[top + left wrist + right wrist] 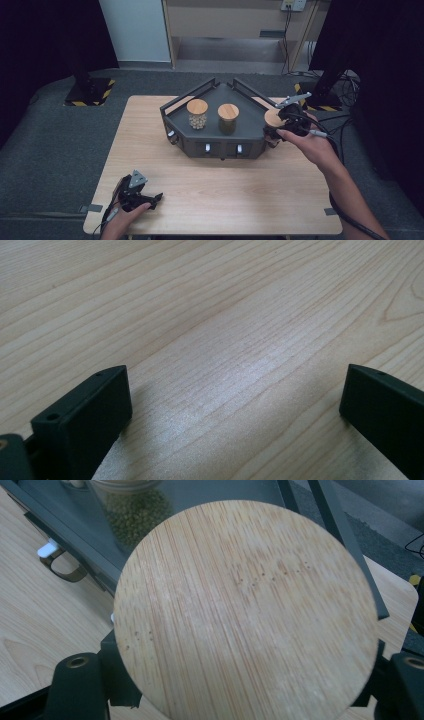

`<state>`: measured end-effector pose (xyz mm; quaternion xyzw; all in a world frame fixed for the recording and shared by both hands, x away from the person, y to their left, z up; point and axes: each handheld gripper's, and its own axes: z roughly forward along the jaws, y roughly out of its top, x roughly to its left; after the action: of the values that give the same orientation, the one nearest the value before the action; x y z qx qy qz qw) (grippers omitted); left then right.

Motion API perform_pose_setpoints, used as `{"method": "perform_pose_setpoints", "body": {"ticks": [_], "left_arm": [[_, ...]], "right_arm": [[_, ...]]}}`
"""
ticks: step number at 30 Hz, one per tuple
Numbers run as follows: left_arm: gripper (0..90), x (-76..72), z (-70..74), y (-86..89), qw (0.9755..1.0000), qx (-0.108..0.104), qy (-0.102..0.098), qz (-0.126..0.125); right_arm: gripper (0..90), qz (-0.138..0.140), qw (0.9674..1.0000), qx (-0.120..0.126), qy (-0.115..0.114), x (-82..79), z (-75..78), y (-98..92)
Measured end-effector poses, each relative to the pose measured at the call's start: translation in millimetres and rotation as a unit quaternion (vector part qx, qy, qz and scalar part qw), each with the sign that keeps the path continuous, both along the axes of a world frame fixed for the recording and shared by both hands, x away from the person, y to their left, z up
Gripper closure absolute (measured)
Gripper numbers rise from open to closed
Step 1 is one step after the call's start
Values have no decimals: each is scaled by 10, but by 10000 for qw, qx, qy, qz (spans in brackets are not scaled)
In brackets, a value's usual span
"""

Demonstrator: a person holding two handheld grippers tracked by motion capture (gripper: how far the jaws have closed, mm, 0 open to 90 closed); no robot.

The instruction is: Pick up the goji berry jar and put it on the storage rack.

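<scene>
My right gripper (278,126) is clamped on a wood-lidded jar (245,610) beside the tray (250,137); my left gripper (150,200) rests wide open, holding nothing, on the table (225,315).

Pale wooden table (215,180); on it a dark angular tray (220,145).

pale striped bamboo lid (245,610), dark grey tray (182,107), perhaps green beans (135,510)

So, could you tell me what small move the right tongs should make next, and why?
Probably carry the jar leftward over the dark tray and lower it beside the green-bean jar. The right tongs are shut on it below its bamboo lid, at the tray's right edge, and the tray floor right of the two standing jars looks free.
</scene>
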<state>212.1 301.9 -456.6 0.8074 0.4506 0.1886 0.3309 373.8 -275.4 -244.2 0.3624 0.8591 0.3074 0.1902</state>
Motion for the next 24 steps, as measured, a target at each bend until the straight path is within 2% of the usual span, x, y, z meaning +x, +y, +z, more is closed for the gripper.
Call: {"method": "perform_pose_setpoints", "body": {"ticks": [9, 24], "left_arm": [[0, 0, 0, 0, 10000, -1, 0, 0], [0, 0, 0, 0, 10000, 0, 0, 0]], "right_arm": [[261, -4, 10000, 8, -23, 53, 46, 52], [261, -98, 9999, 80, -25, 236, 85, 126]]}}
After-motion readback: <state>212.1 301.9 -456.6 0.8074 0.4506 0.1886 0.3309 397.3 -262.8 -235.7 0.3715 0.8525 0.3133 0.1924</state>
